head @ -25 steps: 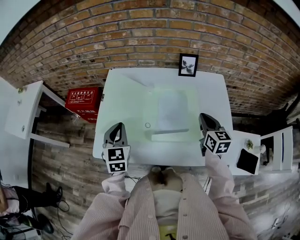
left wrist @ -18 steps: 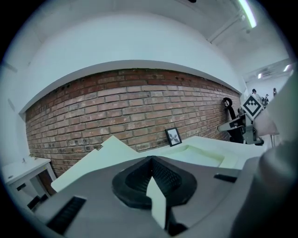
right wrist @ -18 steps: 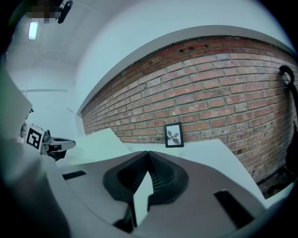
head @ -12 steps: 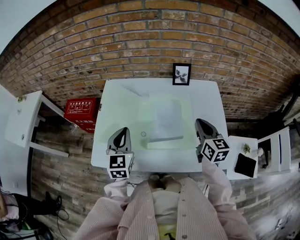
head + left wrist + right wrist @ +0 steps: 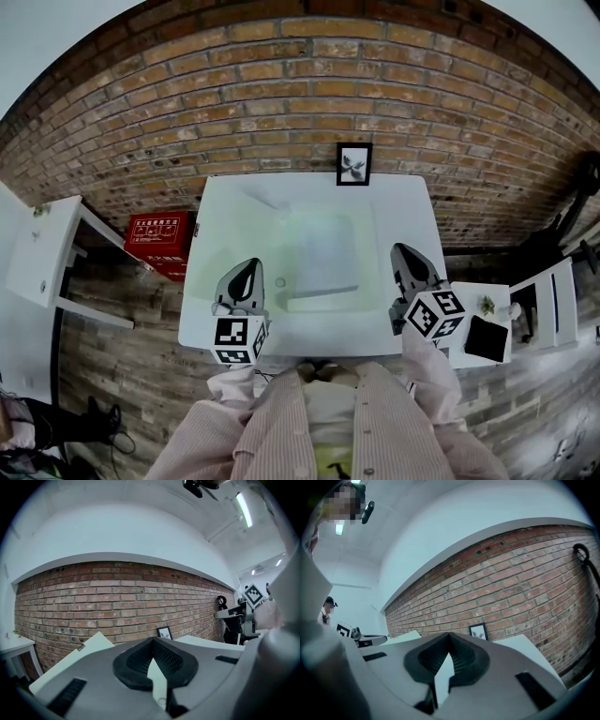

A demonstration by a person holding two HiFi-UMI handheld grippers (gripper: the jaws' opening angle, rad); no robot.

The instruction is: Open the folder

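A translucent pale-green folder [image 5: 320, 255] with a white sheet in it lies flat in the middle of the white table [image 5: 225, 211]. My left gripper [image 5: 246, 266] hovers over the front left of the table, left of the folder, jaws shut and empty. To the folder's right, my right gripper [image 5: 405, 251] is held near the table's right edge, also shut on nothing. Neither one touches the folder. In the left gripper view the closed left gripper [image 5: 152, 643] points level at the brick wall. The right gripper view shows the right gripper [image 5: 449, 637] doing the same. The folder is hidden in both gripper views.
A small ring [image 5: 279, 282] lies on the table just left of the folder. A framed picture [image 5: 353, 164] stands at the far edge against the brick wall. A red box [image 5: 159, 236] and a white side table [image 5: 42, 253] are at left, a small table [image 5: 487, 333] at right.
Both grippers have risen off the table's front edge and now point level instead of down. The head view has tilted up, so the table sits lower in the picture. The folder has not moved.
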